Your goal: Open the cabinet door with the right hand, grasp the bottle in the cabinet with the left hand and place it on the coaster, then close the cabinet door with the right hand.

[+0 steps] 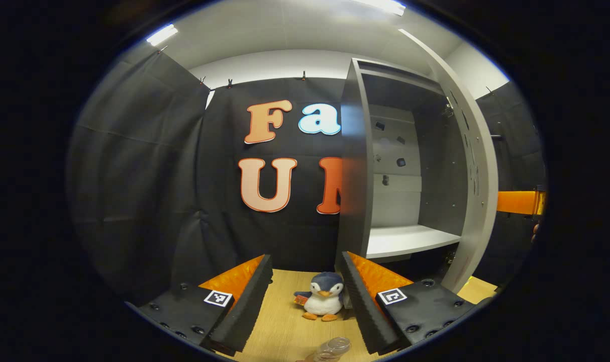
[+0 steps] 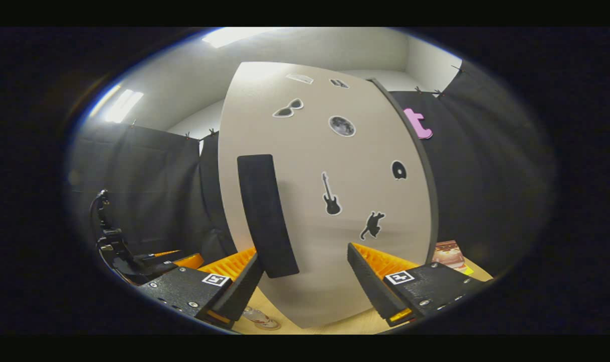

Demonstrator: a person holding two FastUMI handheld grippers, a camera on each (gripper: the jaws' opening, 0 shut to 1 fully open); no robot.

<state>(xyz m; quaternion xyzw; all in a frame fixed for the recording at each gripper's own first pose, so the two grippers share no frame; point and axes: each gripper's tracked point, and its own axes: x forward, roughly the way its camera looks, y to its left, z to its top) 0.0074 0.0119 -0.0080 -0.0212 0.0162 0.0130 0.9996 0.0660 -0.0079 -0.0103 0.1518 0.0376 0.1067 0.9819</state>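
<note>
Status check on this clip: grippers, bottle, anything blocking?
Left gripper open, empty. Right gripper open, facing the cabinet door. Bottle out on the table. Penguin toy sits ahead.

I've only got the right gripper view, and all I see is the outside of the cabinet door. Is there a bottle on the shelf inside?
Observer: No. In the left gripper view the cabinet stands open and its white shelf is bare.
Operator: So where is the bottle?
Observer: A clear bottle sits at the bottom edge of that view, down on the table. It is between the open jaws of the left gripper and they are not touching it. I cannot tell whether a coaster is under it.
</note>
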